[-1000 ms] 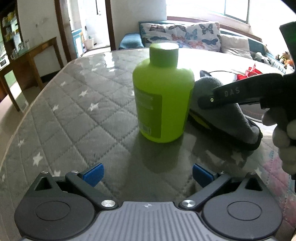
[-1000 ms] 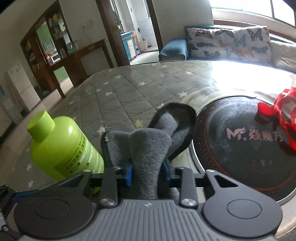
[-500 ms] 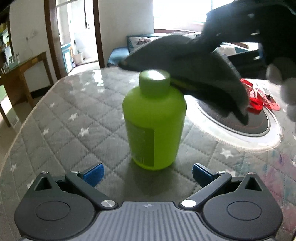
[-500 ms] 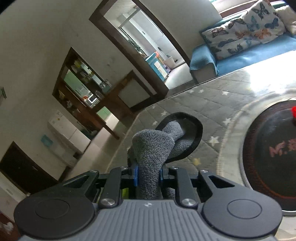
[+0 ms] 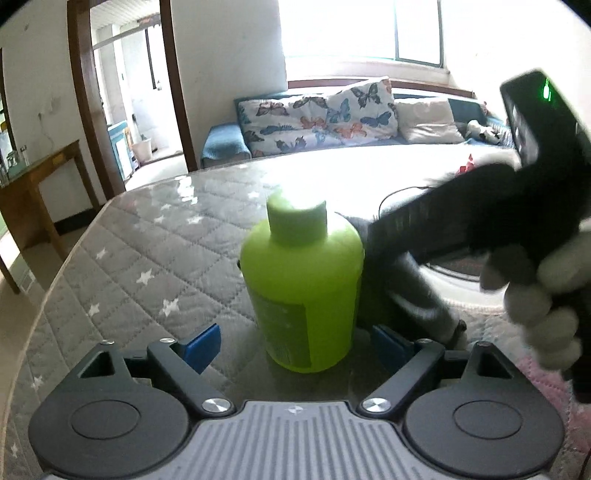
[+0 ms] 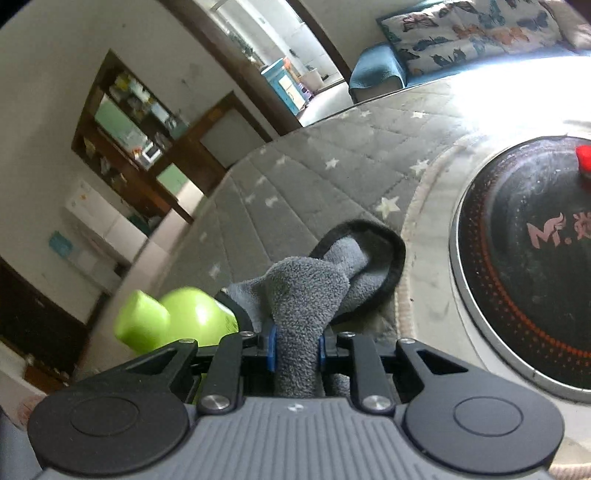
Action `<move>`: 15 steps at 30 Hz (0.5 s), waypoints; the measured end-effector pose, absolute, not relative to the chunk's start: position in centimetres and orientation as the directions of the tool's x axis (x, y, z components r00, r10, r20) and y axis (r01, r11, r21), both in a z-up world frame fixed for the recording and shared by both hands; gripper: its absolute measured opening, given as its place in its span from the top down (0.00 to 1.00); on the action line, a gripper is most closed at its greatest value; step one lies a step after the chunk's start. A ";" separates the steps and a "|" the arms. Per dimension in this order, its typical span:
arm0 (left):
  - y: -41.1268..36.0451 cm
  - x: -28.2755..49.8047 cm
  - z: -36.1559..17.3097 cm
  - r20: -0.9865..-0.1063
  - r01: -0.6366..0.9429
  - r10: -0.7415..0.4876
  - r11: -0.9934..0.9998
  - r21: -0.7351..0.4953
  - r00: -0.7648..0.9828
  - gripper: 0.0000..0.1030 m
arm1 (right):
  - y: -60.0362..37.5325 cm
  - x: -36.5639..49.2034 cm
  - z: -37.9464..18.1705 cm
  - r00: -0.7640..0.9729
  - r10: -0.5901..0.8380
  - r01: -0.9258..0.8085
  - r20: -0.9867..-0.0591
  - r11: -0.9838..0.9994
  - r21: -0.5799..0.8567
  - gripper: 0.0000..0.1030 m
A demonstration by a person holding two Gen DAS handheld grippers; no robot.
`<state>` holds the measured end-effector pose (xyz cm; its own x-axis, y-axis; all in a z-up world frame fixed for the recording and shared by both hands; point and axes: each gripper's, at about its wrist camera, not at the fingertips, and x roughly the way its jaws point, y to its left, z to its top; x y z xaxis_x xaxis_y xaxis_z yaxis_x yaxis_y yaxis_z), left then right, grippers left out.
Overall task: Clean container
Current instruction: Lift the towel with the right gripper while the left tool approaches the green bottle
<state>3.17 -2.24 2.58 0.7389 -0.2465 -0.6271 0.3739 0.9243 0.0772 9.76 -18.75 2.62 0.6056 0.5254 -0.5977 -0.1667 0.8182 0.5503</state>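
Left wrist view: the left gripper [image 5: 293, 341] is being held with its blue pads spread wide, the smooth lime-green plastic bottle [image 5: 301, 291] standing upright between them, untouched, on the quilted star-patterned tabletop [image 5: 122, 266]. Just beside the bottle, a fleecy grey cloth [image 6: 299, 295] is being pinched by the right gripper [image 6: 295, 347].

We are seeing daylight pouring through a wide window [image 5: 373, 29] above a sofa [image 5: 332, 122] carrying butterfly cushions [image 5: 317, 114]; a dark-framed doorway [image 5: 125, 92] and wooden side table [image 5: 37, 177] are standing left.
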 end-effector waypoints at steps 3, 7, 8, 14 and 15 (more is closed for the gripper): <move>-2.2 3.1 3.5 -0.612 0.376 -0.267 0.925 0.054 0.744 0.13 | -18.6 8.6 2.4 0.604 0.517 -0.180 -0.606 0.829 0.529 0.82; -1.9 3.1 4.2 -0.591 0.382 -0.290 0.923 0.034 0.753 0.14 | -18.7 7.3 2.5 0.606 0.516 -0.188 -0.606 0.833 0.521 0.82; -2.0 3.2 4.3 -0.589 0.384 -0.290 0.923 0.037 0.754 0.15 | -18.7 7.0 2.6 0.606 0.516 -0.190 -0.605 0.833 0.520 0.82; -1.8 3.9 4.1 -0.602 0.391 -0.299 0.920 0.024 0.740 0.30 | -19.1 5.7 3.3 0.611 0.541 -0.190 -0.578 0.809 0.556 0.82; -1.7 3.9 4.0 -0.603 0.398 -0.310 0.917 0.014 0.735 0.31 | -19.2 5.6 3.8 0.620 0.545 -0.194 -0.564 0.803 0.563 0.82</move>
<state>3.85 -1.70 3.96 0.7349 -0.3101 -0.6031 0.3984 0.9171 0.0140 5.62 -19.25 3.79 0.6201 0.5453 -0.5640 -0.1941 0.8032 0.5632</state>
